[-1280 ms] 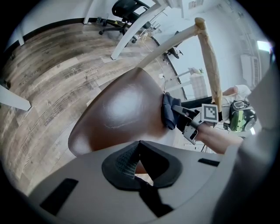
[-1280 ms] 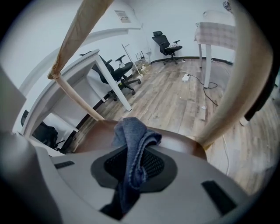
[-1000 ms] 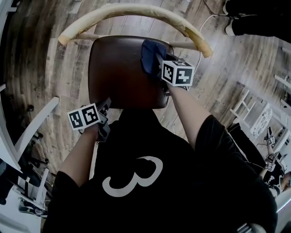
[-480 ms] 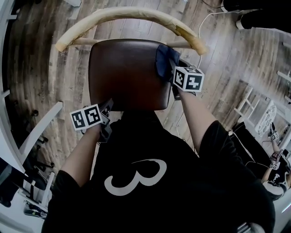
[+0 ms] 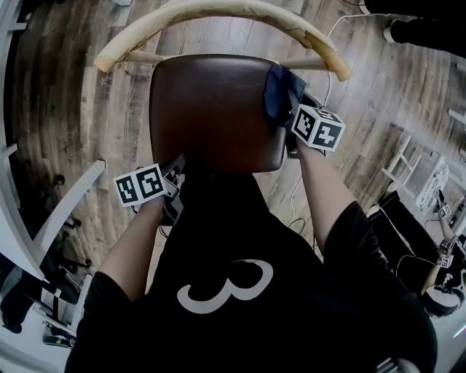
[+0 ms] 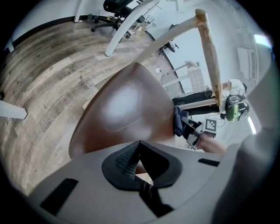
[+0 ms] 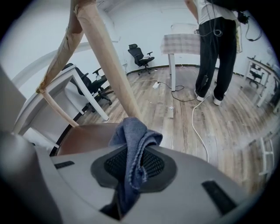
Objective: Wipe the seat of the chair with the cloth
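The right gripper [image 7: 133, 168] is seen clamped on the cloth [image 7: 133, 131], with a blue fold pinched between the pads and bunched up over them. The cloth is placed at the back right corner of the seat [image 5: 211, 109], just under the rail [image 5: 218, 14]; contact with the seat cannot be confirmed. It is judged soft, light and limp, likely to bunch and drag. A deep pinch through a doubled fold is therefore favoured, with a loose flap left to be pressed flat. Easy sliding is expected on the smooth brown seat. The left gripper [image 6: 140, 164] is held at the front left edge, jaws drawn together on nothing.
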{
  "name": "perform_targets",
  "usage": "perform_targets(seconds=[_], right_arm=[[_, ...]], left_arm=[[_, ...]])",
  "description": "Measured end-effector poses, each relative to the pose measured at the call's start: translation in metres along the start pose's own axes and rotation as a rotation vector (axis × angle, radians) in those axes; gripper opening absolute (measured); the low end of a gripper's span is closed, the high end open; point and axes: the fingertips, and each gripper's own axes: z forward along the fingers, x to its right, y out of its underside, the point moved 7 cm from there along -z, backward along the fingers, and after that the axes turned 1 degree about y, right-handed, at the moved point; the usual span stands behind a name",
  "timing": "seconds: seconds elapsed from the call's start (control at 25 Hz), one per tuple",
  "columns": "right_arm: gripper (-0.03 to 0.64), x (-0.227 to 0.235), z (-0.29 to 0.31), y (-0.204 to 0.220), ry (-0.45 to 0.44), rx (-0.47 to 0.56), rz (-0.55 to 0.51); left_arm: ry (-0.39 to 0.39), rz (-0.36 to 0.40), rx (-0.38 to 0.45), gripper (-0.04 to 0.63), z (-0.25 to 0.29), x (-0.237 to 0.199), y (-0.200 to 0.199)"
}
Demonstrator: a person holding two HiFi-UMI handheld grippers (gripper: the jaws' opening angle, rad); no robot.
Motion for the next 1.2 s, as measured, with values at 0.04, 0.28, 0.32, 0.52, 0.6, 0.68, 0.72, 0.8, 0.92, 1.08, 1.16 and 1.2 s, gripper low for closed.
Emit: perform_targets(seconds=[0.04, 0.28, 0.32, 0.52, 0.6, 0.68, 0.72, 0.8, 0.92, 1.08, 1.16, 1.2], right_arm=[[0.055, -0.004, -0.002, 0.0, 0.006, 0.01, 0.017], [0.055, -0.043, -0.02, -0.001, -0.019, 0.058, 0.077], [0.055, -0.051, -0.024, -0.004, -0.026, 0.069, 0.074], [0.055, -0.102, -0.032, -0.012, -0.093, 0.113, 0.036], [0.055, -0.127, -0.032, -0.012, -0.134, 0.115, 0.0], [0.055, -0.152, -0.03, -0.008, -0.174, 0.112, -0.024], [0.055, -0.164, -0.029, -0.005, -0.193, 0.109, -0.028], [0.055, -0.187, -0.025, 0.001, -0.234, 0.095, -0.029], [0.055, -0.224, -0.015, 0.014, -0.296, 0.059, -0.046], [0.055, -0.268, -0.007, 0.026, -0.373, 0.022, -0.071], [0.055, -0.286, -0.002, 0.029, -0.407, 0.014, -0.072], [0.055, -0.295, 0.001, 0.03, -0.422, 0.009, -0.073]], left_arm=[[-0.003, -0.004, -0.002, 0.012, -0.003, -0.006, -0.001], [-0.008, -0.016, 0.01, 0.012, -0.027, -0.036, -0.002], [-0.011, -0.013, 0.009, 0.012, -0.031, -0.041, -0.002], [-0.016, -0.015, 0.019, 0.012, -0.052, -0.064, -0.005], [-0.019, -0.017, 0.02, 0.012, -0.059, -0.073, -0.005], [-0.024, -0.017, 0.019, 0.012, -0.066, -0.083, -0.004], [-0.026, -0.02, 0.021, 0.012, -0.07, -0.088, -0.003], [-0.029, -0.029, 0.029, 0.012, -0.075, -0.098, -0.001], [-0.033, -0.056, 0.044, 0.012, -0.083, -0.114, 0.003], [-0.046, -0.089, 0.05, 0.012, -0.089, -0.132, 0.015], [-0.049, -0.108, 0.054, 0.012, -0.092, -0.139, 0.022], [-0.05, -0.117, 0.055, 0.012, -0.093, -0.143, 0.025]])
